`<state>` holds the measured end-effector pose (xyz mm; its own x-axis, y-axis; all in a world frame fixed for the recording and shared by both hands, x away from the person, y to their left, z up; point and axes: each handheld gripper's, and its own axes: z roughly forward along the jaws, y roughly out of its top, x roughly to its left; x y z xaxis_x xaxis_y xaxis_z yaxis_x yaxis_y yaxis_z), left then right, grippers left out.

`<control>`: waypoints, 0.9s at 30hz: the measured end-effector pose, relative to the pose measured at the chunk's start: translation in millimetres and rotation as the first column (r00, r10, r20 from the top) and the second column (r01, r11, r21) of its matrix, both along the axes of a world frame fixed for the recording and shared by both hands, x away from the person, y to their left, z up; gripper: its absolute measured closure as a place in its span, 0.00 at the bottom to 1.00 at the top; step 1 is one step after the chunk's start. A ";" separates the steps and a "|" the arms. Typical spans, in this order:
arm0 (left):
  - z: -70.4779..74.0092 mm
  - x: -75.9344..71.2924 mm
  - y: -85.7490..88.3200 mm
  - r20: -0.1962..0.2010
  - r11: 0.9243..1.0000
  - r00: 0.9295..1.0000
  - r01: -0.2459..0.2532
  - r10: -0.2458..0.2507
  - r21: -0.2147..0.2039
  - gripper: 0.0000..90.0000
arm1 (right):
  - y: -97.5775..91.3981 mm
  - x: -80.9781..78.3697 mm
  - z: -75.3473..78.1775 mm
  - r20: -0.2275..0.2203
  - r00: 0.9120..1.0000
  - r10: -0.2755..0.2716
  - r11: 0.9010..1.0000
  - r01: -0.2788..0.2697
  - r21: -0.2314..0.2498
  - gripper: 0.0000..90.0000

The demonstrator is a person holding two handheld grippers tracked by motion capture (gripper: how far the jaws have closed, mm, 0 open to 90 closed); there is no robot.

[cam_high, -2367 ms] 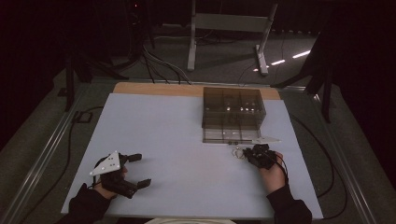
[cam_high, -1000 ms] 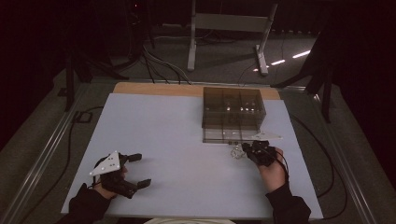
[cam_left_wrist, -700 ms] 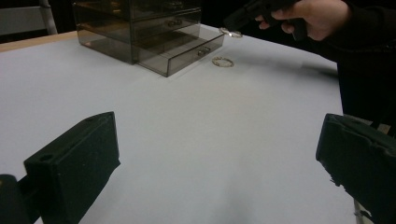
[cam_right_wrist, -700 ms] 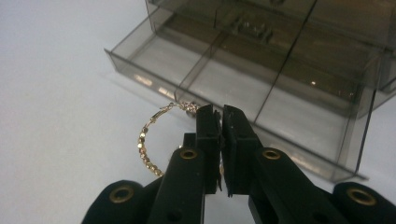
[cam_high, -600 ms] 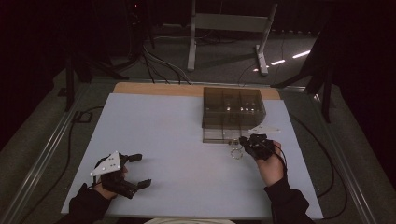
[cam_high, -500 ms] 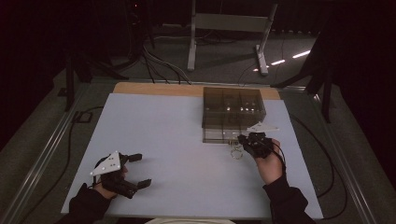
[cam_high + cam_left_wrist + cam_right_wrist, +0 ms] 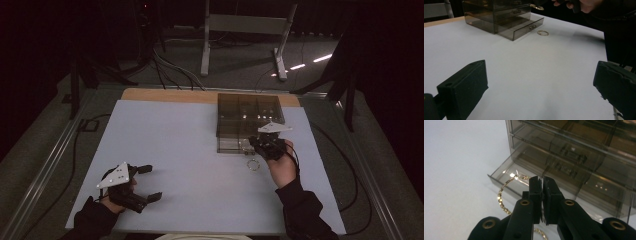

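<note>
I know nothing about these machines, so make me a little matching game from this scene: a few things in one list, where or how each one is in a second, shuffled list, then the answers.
Things:
1. left gripper
2. right gripper
3. gold ring on the table
4. bottom drawer of the smoky plastic organizer

States:
A. pulled out
B. fingers wide apart, holding nothing
C. lying loose on the white surface, in front of the drawer
D. fingers pinched on a gold beaded hoop

Pairs: 1-B, 2-D, 3-C, 4-A
</note>
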<state>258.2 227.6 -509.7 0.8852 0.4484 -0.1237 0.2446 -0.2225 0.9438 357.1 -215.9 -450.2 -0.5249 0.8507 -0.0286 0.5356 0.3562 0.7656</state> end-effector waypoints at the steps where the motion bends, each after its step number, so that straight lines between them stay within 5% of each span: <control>1: 0.0 0.1 0.1 -0.001 1.000 1.000 0.000 0.000 -0.002 0.00 | 1.3 1.8 0.6 0.000 1.000 0.002 1.000 -0.002 0.002 0.96; 15: 0.3 -0.3 1.0 0.000 1.000 1.000 -0.001 0.001 -0.004 0.00 | 17.2 21.6 -6.9 -0.022 1.000 0.005 1.000 -0.005 0.019 0.96; 27: 0.7 -0.4 0.8 0.001 1.000 1.000 0.001 -0.001 -0.001 0.00 | 26.9 41.5 -32.2 -0.063 0.998 -0.022 1.000 0.023 0.017 0.96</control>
